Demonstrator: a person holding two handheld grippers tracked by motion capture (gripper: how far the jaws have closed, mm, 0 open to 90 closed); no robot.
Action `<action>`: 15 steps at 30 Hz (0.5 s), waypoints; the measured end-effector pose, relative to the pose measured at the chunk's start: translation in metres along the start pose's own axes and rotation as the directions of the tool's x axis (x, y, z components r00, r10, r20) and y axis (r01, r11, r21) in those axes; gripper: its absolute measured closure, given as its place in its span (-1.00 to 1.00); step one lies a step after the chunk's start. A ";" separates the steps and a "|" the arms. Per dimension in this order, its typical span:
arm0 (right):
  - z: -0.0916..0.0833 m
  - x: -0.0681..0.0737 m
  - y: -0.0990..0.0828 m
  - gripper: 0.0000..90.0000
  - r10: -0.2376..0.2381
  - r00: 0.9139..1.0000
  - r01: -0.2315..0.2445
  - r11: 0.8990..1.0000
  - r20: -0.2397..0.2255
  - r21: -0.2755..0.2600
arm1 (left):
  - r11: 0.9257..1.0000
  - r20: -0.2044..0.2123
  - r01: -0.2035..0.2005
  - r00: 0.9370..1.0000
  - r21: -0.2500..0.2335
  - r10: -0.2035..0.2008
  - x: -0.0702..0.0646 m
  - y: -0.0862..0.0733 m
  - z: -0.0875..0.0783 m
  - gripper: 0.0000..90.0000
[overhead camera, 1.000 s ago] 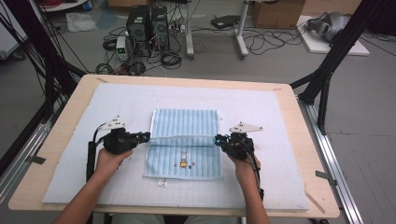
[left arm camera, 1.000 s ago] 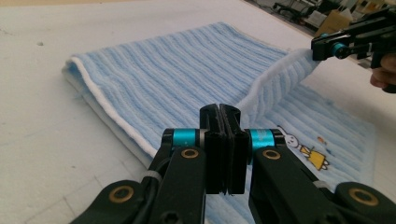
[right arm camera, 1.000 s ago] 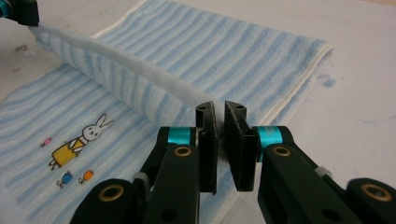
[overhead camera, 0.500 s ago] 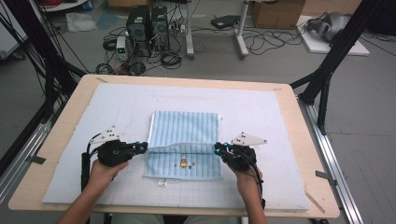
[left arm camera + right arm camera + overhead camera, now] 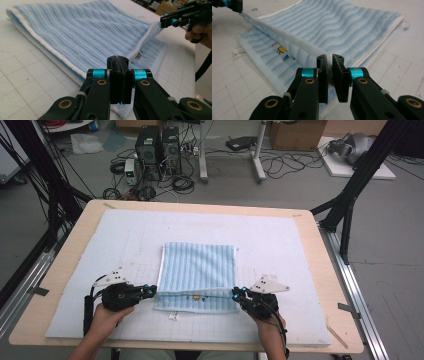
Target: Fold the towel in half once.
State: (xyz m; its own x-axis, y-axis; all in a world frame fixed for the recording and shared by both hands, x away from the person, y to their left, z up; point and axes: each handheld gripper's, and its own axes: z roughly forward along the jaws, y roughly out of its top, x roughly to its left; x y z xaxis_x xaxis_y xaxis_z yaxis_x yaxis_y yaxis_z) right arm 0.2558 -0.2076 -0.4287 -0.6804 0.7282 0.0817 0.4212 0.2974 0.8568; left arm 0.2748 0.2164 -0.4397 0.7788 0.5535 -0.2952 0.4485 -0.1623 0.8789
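We hold the blue striped towel (image 5: 198,270) by its folded-over edge: the left gripper (image 5: 150,291) pinches the left corner and the right gripper (image 5: 239,294) pinches the right corner, jaws nearly closed on the cloth. The raised edge runs taut between the two grippers, above the lower layer. Beyond the jaws, the towel lies flat. The white mat (image 5: 280,245) offers open surface outboard of each gripper.

White gridded mat (image 5: 280,245) covers wooden counter (image 5: 320,270). Behind it on the floor: two computer towers (image 5: 157,145), tangled cables (image 5: 280,162), cardboard box (image 5: 295,132).
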 end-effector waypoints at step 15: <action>-0.004 0.010 -0.021 0.45 0.002 1.000 -0.003 0.999 0.020 0.046 | 1.000 0.046 -0.001 0.999 0.020 0.000 -0.009 -0.014 -0.005 0.94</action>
State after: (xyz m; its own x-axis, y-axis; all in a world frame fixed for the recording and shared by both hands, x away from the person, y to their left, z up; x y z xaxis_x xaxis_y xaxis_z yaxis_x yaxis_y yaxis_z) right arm 0.2379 -0.2090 -0.4439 -0.6676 0.7409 0.0735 0.4504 0.3232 0.8323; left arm 0.2589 0.2180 -0.4475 0.7981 0.5153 -0.3122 0.4564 -0.1789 0.8716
